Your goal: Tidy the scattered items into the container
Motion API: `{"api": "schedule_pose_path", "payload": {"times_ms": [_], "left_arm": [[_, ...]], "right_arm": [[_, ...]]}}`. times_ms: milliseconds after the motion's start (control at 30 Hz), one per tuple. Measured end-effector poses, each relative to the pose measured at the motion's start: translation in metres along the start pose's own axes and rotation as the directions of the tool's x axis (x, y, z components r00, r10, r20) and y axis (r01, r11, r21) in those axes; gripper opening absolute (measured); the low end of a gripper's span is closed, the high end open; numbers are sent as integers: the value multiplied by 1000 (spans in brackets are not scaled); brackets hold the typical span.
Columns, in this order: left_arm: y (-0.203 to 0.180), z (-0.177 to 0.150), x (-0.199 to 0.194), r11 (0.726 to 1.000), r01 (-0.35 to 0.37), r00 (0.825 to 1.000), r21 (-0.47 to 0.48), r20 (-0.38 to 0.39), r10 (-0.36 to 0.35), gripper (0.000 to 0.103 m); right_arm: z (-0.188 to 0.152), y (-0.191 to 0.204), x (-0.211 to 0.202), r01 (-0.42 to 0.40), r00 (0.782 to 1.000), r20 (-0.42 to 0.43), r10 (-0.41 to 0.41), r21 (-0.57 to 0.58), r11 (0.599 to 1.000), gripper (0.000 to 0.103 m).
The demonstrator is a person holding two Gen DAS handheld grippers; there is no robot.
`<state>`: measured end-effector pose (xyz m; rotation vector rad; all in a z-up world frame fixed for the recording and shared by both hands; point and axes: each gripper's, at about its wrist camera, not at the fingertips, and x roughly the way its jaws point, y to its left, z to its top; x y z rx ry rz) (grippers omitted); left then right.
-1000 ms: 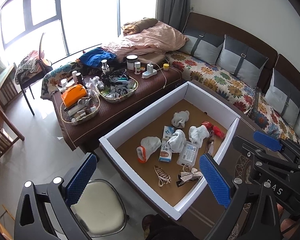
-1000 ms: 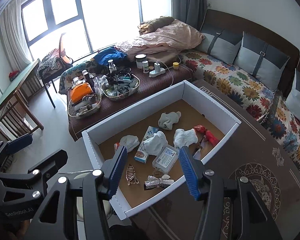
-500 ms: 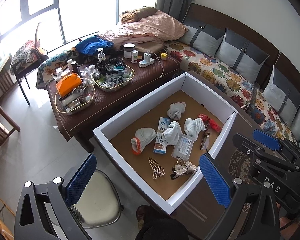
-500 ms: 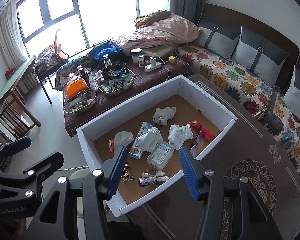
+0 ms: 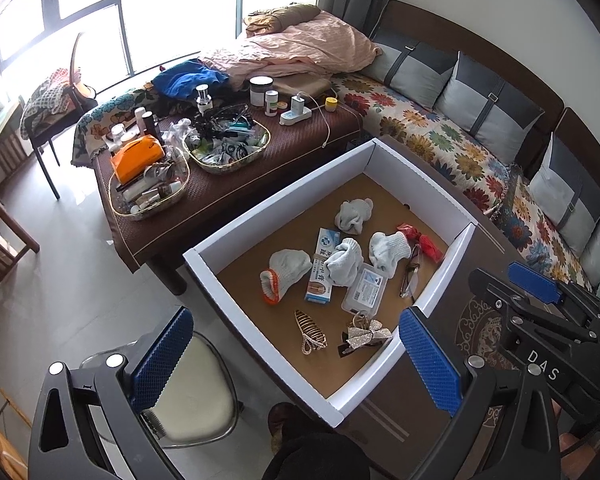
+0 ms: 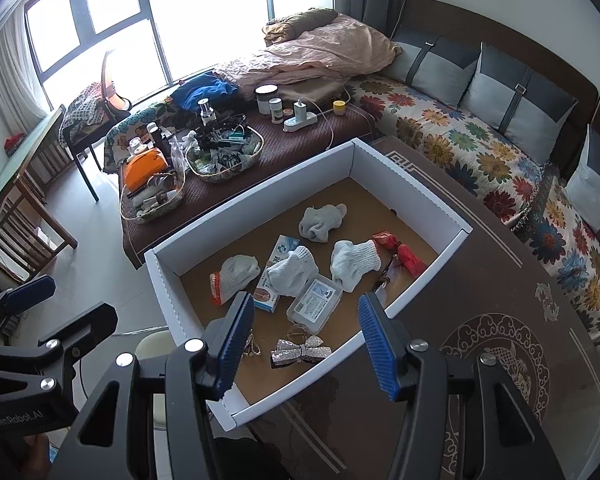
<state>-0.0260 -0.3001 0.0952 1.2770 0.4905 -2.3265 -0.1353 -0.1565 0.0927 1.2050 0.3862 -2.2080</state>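
Left claw [image 5: 296, 354] released, empty, above the box [image 5: 260, 216] near edge. Right claw [image 6: 306, 344] likewise released; silver bow [image 6: 300, 353] lies between its fingers, clear case [image 6: 315, 307] just beyond.

Open white-walled box [image 5: 284, 200], brown floor strewn with socks [image 5: 354, 216], packets [image 5: 322, 270], hair clips [image 5: 310, 332].

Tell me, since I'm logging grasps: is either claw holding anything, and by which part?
Nothing is held. The left claw and right claw are both open and empty above the white box.
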Motion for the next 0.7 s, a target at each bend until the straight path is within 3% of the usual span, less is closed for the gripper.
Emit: {"api": "schedule_pose_path", "payload": {"times_ms": [233,467,700], "left_arm": [[-6,4,10,1000,6,1000,10,-29,-5,103],[-14,3,24,997,68,993,23,-102,-66,103],[-11,3,8,998,63,998,0,-4,-63,103]], "right_arm": [[7,-10,13,16,999,-30,-15,22,1000,55],[8,-12,18,22,999,-43,-21,25,999,55],[7,-14,21,27,998,-50,-26,27,999,55]]}}
